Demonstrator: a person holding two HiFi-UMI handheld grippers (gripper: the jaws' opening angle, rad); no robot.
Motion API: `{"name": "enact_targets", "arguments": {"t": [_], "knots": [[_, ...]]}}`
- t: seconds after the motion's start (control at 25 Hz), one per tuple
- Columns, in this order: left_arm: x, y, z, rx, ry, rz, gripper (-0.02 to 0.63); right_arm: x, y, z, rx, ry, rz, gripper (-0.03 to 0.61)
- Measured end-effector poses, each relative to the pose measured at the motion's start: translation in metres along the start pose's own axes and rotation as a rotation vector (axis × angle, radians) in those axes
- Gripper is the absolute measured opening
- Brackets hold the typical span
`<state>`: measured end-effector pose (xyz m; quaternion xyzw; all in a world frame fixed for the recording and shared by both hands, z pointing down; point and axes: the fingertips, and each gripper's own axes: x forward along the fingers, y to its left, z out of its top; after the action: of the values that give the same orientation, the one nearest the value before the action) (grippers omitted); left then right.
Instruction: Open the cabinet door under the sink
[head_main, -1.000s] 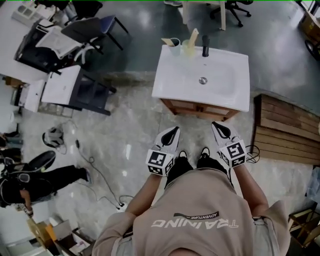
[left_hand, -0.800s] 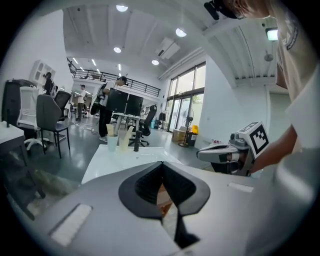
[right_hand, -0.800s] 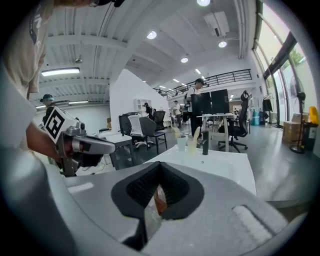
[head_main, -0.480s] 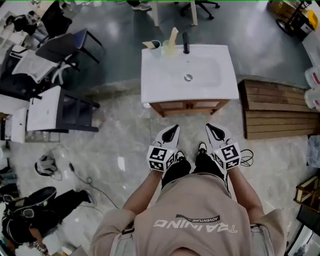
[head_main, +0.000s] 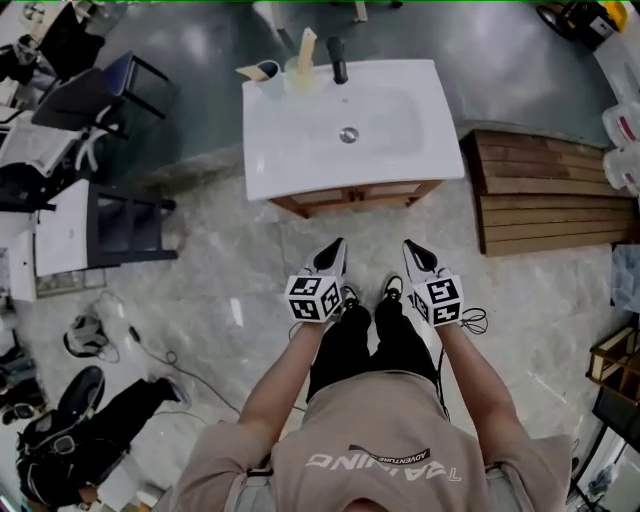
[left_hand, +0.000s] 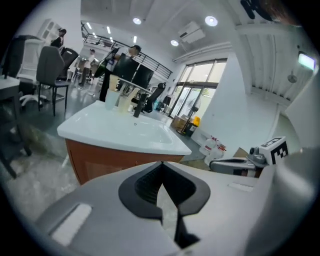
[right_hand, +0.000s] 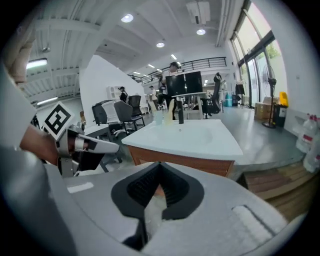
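A white sink tops a wooden cabinet ahead of me; its brown front also shows in the left gripper view and the right gripper view. The doors look closed. My left gripper and right gripper hang side by side short of the cabinet, pointing at it and apart from it. Both are shut, tips meeting, nothing between them.
A black tap and cups stand at the sink's back edge. Wooden slats lie on the floor to the right. Dark stools and chairs and a loose cable are at the left.
Both grippers have sunk lower and rolled a little. The view has shifted so the sink now lies further left and closer.
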<state>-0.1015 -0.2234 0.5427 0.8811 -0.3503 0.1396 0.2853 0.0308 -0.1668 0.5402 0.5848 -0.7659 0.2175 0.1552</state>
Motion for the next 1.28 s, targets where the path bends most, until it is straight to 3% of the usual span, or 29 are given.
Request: {"name": "enact_targets", "arguments": {"t": [0.2,0.36,0.44,0.64,0.76,0.8,0.96,1.12,1.28], "knots": [[0.044,0.024,-0.029,-0.171,-0.005,0.027,0.018,0.046,-0.029,-0.04,0.254,-0.005,0.017,0.003],[0.071,0.049,-0.045,-0.423,-0.118,-0.027,0.018,0.086,-0.039,-0.065,0.524,-0.067,0.061,0.003],[0.088,0.067,-0.06,-0.542,-0.151,-0.035,0.018,0.11,-0.048,-0.081,0.608,-0.074,0.067,0.003],[0.135,0.102,-0.112,-0.752,-0.116,-0.093,0.017,0.164,-0.071,-0.118,0.778,-0.112,0.102,0.003],[0.158,0.121,-0.118,-1.032,-0.281,-0.184,0.015,0.194,-0.078,-0.137,0.891,-0.153,0.156,0.003],[0.164,0.133,-0.122,-1.075,-0.326,-0.188,0.015,0.205,-0.078,-0.142,0.922,-0.164,0.176,0.003],[0.195,0.153,-0.137,-1.083,-0.326,-0.227,0.015,0.247,-0.077,-0.164,1.004,-0.169,0.21,0.003],[0.218,0.167,-0.143,-1.128,-0.339,-0.249,0.015,0.275,-0.082,-0.179,0.978,-0.158,0.206,0.003],[0.233,0.176,-0.144,-1.155,-0.347,-0.282,0.02,0.296,-0.071,-0.171,1.017,-0.177,0.264,0.003]]}}
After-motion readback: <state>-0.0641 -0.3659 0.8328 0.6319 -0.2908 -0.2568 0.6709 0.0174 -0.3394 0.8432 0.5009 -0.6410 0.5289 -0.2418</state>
